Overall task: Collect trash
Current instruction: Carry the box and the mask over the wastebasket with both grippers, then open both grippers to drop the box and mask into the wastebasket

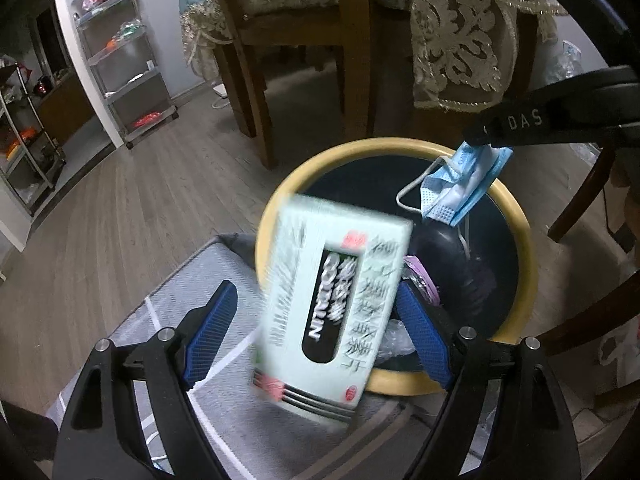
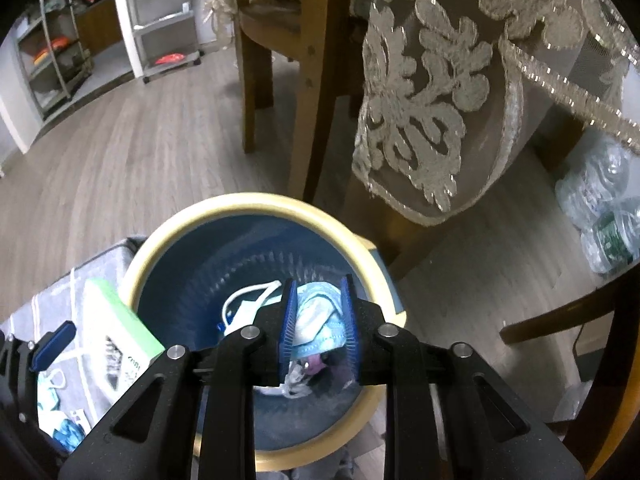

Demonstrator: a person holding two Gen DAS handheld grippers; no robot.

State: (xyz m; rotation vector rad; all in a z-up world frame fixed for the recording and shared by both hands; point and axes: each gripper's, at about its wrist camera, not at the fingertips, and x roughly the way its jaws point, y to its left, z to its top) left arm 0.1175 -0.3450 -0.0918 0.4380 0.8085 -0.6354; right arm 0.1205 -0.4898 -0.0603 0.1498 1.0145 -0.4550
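A round bin with a yellow rim (image 1: 516,216) and dark inside stands on the floor, also in the right wrist view (image 2: 168,236). My left gripper (image 1: 320,328) is open; a pale green carton (image 1: 332,308), blurred, sits between its blue pads without touching the left one, over the bin's near rim. The carton shows at the left in the right wrist view (image 2: 120,328). My right gripper (image 2: 318,320) is shut on a blue face mask (image 2: 320,320) over the bin; in the left wrist view the mask (image 1: 460,184) hangs from its tips (image 1: 480,136). Trash lies in the bin.
A grey mat (image 1: 216,276) lies left of the bin, with another mask (image 2: 52,392) on it. Wooden chair legs (image 1: 256,92) and a lace tablecloth (image 2: 432,92) stand behind the bin. Wire shelves (image 1: 124,56) are at far left. Plastic bottles (image 2: 600,208) lie at right.
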